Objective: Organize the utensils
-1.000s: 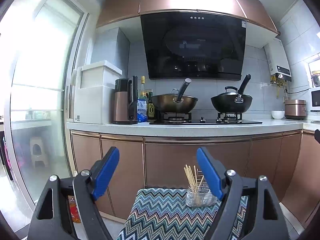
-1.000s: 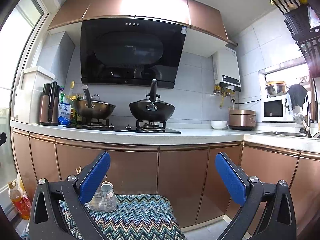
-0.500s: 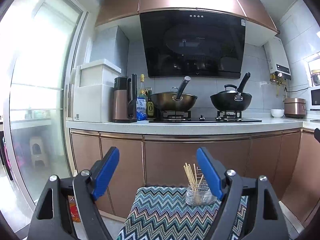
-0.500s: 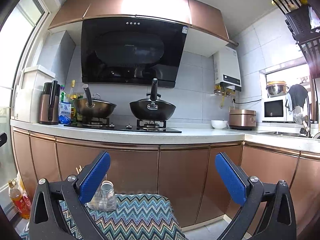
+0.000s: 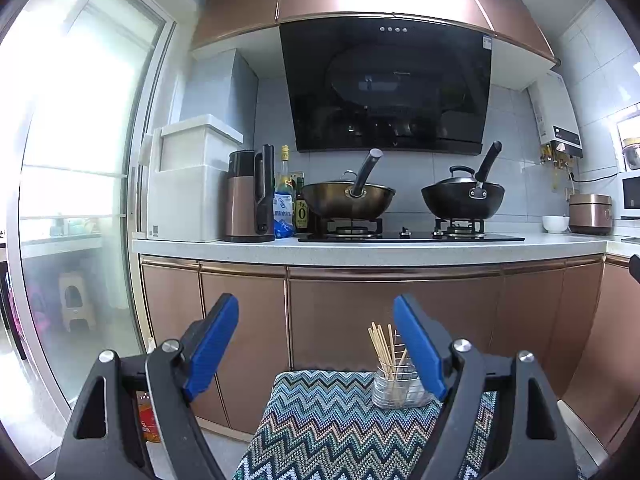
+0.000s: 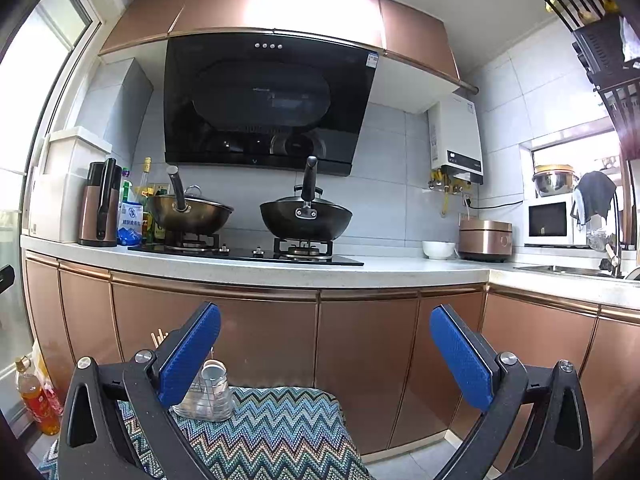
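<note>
— Where are the utensils, then?

— In that clear glass holder (image 5: 400, 384) at the far end of the zigzag-patterned cloth (image 5: 332, 420), which covers what I take for a small table in front of the copper cabinets (image 5: 360, 312). A bunch of wooden chopsticks (image 5: 382, 344) stands up in it, leaning a little. There seems to be a wire insert inside, and from the right-hand view a small metal cup (image 6: 214, 376) beside it, though I can't tell what that is for.

— And the grippers?

— Both held up and level, well short of the holder. The left gripper (image 5: 316, 344) has its jaws spread wide with nothing between them; the right gripper (image 6: 326, 356) is just as wide and just as empty.

— Why so wide?

— My guess: ready to close round something slim, like a chopstick. The holder sits towards the right of the left one's view and the left of the right one's, so it lies between the two hands, and either could reach it.

— Has anything been sorted?

— Hard to say. Nothing loose shows on the cloth.
</note>
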Available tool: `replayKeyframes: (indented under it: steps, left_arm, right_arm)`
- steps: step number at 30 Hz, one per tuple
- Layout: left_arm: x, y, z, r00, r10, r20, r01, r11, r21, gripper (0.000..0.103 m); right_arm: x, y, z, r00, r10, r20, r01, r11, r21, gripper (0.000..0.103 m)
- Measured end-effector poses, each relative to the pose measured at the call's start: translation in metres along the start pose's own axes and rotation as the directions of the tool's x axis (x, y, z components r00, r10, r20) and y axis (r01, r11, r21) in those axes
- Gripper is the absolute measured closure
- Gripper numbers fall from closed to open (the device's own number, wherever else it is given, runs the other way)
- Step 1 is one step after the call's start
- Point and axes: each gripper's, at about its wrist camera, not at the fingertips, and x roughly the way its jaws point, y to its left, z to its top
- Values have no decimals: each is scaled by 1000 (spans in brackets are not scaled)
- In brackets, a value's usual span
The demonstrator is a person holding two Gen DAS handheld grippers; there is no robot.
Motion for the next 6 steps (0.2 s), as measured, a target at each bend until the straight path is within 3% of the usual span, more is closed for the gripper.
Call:
replayKeyframes:
  steps: [6]
  left_arm:
    - [1,-1,-1,1000,-3,-4,3,1000,-2,24]
  right_arm:
    - [1,-3,-2,1000,1,-3,-1,1000,3,0]
